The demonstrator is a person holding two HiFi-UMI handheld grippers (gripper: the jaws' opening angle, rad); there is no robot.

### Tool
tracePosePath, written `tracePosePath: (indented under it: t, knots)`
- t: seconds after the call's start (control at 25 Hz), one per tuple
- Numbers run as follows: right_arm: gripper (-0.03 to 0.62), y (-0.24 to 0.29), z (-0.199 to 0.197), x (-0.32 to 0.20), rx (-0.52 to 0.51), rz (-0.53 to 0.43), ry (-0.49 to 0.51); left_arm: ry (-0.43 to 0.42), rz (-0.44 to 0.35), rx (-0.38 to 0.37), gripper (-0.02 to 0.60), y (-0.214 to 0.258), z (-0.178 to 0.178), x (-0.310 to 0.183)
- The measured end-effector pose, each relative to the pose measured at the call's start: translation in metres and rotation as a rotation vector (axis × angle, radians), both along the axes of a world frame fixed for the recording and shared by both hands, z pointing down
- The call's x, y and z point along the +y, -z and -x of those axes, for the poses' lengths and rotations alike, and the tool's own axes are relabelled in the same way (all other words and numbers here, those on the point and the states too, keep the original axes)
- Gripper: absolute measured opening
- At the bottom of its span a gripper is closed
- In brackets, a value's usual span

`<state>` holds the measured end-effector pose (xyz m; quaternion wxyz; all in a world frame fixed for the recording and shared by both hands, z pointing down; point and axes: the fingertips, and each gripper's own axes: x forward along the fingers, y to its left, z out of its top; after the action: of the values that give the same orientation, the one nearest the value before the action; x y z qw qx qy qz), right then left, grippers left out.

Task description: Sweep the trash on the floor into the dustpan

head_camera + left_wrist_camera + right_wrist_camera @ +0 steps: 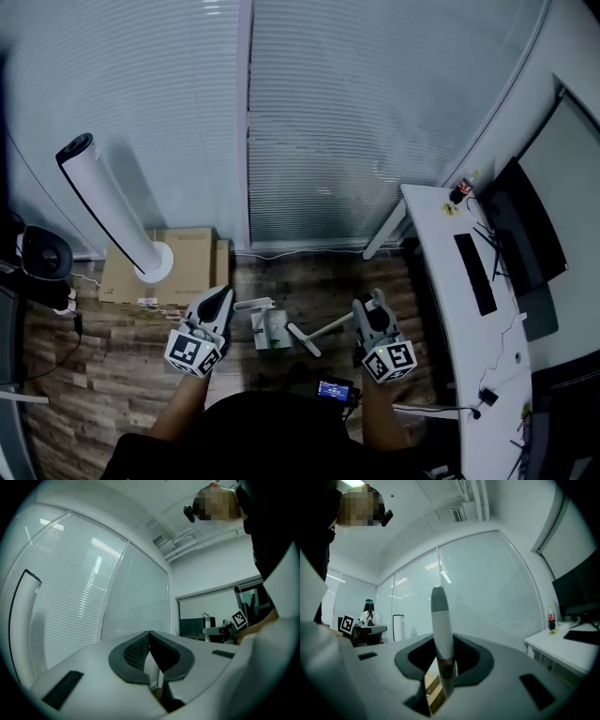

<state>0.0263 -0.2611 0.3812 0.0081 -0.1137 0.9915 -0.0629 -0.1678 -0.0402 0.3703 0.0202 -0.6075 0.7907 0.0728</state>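
**While the right claw grasps the one broom, the left is clenched by the one dustpan**

Where the head view looks down on the plank floor (103, 375), two grippers point toward twelve o'clock, one on each side of the task's things. The left gripper (223, 293) has its jaws clenched together, the pads meeting at the tip in its own view. A slim white strip shows in the gap beneath them, and whether it is nipped cannot be told. The right gripper (369, 300) is grasping the single broom (330, 327) by its white handle. In the right gripper view this handle rises between the pads and ends in a grey cap. In the head view it runs from that claw toward eight o'clock, down to a short white head.

One white dustpan (269, 330) sits on the planks between the two grippers, at three o'clock from the left one. Its handle bar is just beside that gripper's tip. The broom's head lies just beside the dustpan, at four o'clock from it.

Around them, counted:
- one tall white column (105, 208) on a round base, at ten o'clock of the scene
- one cardboard box (187, 251) by that base
- one white desk (445, 309) at three o'clock
- on the desk, one dark keyboard (474, 273), one dark monitor (527, 234) and one red-labelled bottle (459, 193) at the far corner
- one small device (334, 388) with a lit blue screen, at six o'clock near the person's body

Slatted blinds (356, 122) fill twelve o'clock.
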Motion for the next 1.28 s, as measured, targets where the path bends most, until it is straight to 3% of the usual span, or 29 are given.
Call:
tracePosePath:
  t: [0.32,0.52,0.8,1.28]
  knots:
    - [0.100,-0.003,-0.042,0.067,-0.021,0.017,-0.083,-0.043,0.003,0.003,-0.005,-0.005,-0.024,0.075]
    - [0.095,0.003,-0.059,0.112,0.000,-0.017,-0.051,-0.068,-0.003,0.046,-0.005,-0.011,-0.048,0.108]
    - [0.092,0.000,-0.084,0.158,0.031,-0.014,-0.001,-0.111,0.030,0.096,-0.005,-0.029,-0.084,0.127]
    - [0.092,-0.021,-0.145,0.178,0.033,0.023,0.035,-0.138,0.092,0.111,-0.005,-0.036,-0.152,0.119]
